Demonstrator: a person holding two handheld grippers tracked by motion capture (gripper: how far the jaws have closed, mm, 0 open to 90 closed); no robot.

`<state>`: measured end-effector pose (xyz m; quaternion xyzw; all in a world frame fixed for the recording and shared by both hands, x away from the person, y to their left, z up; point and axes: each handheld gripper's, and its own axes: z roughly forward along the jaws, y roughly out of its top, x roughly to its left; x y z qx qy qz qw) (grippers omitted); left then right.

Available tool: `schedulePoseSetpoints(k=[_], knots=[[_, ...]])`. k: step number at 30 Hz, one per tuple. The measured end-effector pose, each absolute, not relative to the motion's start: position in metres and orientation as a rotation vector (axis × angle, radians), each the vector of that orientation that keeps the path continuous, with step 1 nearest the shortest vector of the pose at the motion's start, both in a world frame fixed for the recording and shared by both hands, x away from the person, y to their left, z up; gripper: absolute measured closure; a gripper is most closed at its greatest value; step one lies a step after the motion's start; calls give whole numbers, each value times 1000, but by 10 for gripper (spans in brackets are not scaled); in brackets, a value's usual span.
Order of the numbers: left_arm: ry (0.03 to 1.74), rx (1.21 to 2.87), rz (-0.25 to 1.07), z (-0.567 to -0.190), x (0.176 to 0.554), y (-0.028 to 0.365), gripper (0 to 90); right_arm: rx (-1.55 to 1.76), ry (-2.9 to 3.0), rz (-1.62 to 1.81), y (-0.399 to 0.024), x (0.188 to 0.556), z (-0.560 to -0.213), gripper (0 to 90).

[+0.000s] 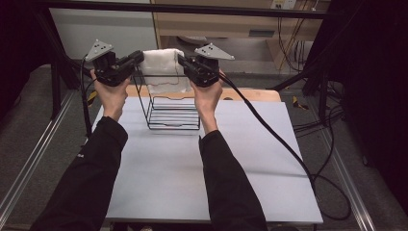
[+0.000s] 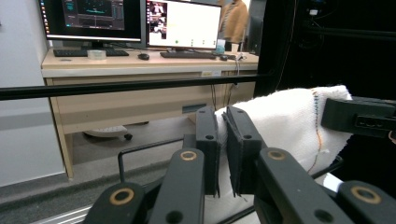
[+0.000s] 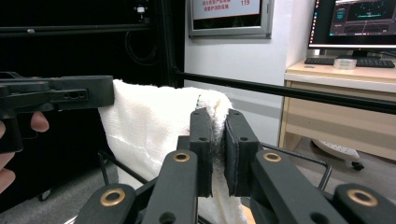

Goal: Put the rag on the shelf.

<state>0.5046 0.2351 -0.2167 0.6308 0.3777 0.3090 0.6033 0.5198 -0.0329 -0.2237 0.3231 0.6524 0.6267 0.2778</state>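
Room: grey table (image 1: 192, 173) inside a black frame, a desk with monitors (image 2: 130, 21) behind it.
Left gripper (image 1: 137, 58): jaws clamped on the left top corner of a white towel (image 1: 163, 67); in the left gripper view the pads (image 2: 208, 140) pinch the cloth with barely a gap between them.
Right gripper (image 1: 183, 60): jaws likewise closed on the towel's right top corner; in the right gripper view the fabric (image 3: 149, 126) is squeezed between the pads.
Towel position: held up by its two top corners, stretched between the grippers, above the far rim of a black wire rack (image 1: 173, 113) that stands on the table near its far edge.
Towel orientation: the top edge runs side to side between the two grippers, and that appears to be its long axis; the cloth hangs down from it, its lower part draping inside or just behind the rack's back wires, which one I cannot tell.
Task reading: judging by the pose, the towel is being draped over or lowered into the rack.
Risk 1: the hanging edge could snag on a wire and drag or tip the light rack if the hands pull sideways.
Risk 2: uneven release would let one corner drop first, so the towel slides off in a heap.
Risk 3: the grip sits near the very corners; a tug could slip the cloth out.
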Motion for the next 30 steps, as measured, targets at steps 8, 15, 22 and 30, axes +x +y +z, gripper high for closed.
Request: schedulePoseSetpoints(k=[8,15,22,30], knots=[[862,1468,699,-220,500,234,834,855,1761,1682,-37,514,-227,830],[856,1488,670,-225,491,236,830,836,1781,1688,-40,504,-233,829],[857,1515,651,-230,479,236,822,803,1817,1676,-43,493,-238,828],[862,1537,654,-238,465,234,796,787,1841,1671,-44,486,-247,827]])
